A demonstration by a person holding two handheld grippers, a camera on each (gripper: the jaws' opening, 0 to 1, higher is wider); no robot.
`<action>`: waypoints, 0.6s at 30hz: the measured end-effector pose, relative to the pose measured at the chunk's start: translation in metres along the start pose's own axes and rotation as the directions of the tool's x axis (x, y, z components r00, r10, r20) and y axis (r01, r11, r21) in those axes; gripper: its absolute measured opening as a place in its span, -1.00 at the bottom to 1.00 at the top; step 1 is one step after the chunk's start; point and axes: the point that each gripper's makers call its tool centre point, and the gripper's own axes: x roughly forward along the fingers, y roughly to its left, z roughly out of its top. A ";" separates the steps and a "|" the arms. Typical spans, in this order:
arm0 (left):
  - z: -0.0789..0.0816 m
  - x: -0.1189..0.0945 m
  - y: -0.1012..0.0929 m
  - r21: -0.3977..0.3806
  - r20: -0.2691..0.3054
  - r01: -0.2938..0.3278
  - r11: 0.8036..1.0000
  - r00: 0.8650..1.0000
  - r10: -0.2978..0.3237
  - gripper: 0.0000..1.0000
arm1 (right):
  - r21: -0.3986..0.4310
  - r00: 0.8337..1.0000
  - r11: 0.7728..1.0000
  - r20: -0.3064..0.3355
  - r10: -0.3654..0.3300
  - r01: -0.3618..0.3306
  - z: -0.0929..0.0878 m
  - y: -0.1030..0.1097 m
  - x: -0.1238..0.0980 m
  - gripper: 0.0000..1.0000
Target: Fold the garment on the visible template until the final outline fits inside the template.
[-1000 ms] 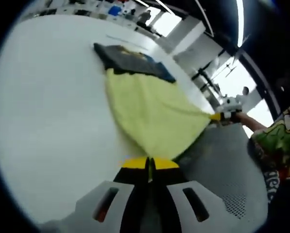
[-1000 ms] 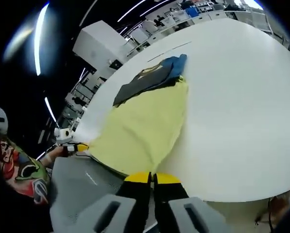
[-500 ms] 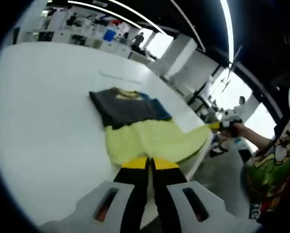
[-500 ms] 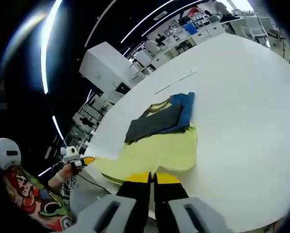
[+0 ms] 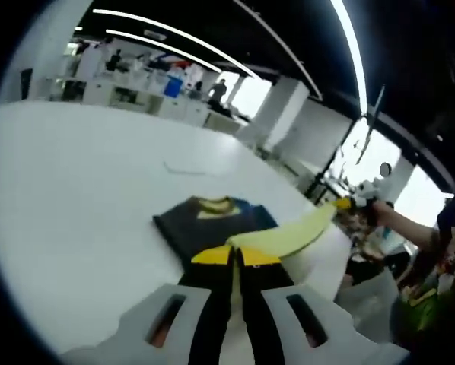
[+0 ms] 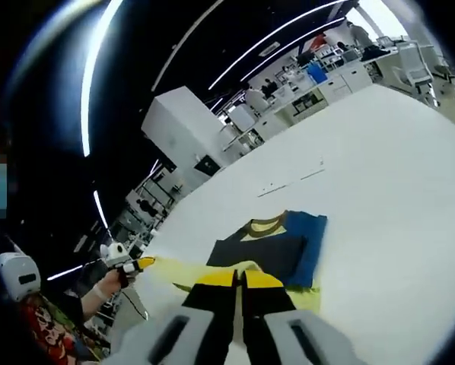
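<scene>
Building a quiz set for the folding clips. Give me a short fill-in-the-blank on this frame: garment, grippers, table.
1. The lifted part of the garment is ____ in colour.
2. Each gripper's jaws are ____ on the yellow fabric.
3. The dark part of the garment lies on a ____ table.
4. The left gripper and the right gripper have ____ tips.

Missing words: yellow; shut; white; yellow

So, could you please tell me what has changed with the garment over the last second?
Both grippers, the left gripper and the right gripper, have carried the yellow hem up off the white table and toward the dark upper part, so far less yellow cloth lies spread out. Each stays shut on its hem corner. The dark upper part with the blue sleeve stays flat.
</scene>
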 end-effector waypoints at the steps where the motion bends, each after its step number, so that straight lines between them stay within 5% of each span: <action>1: 0.006 0.005 0.003 0.009 0.007 0.000 1.000 1.000 0.000 -1.00 | -0.005 1.000 1.000 0.003 0.001 -0.001 0.005 -0.004 0.003 -1.00; 13: 0.033 0.053 0.042 0.017 0.034 -0.032 0.999 0.999 0.032 -1.00 | -0.055 0.999 0.998 0.017 -0.041 0.042 0.041 -0.050 0.048 -1.00; 18: 0.036 0.081 0.073 0.008 0.024 -0.055 0.998 0.998 0.055 -1.00 | -0.047 0.998 0.997 0.021 -0.056 0.057 0.051 -0.070 0.070 -1.00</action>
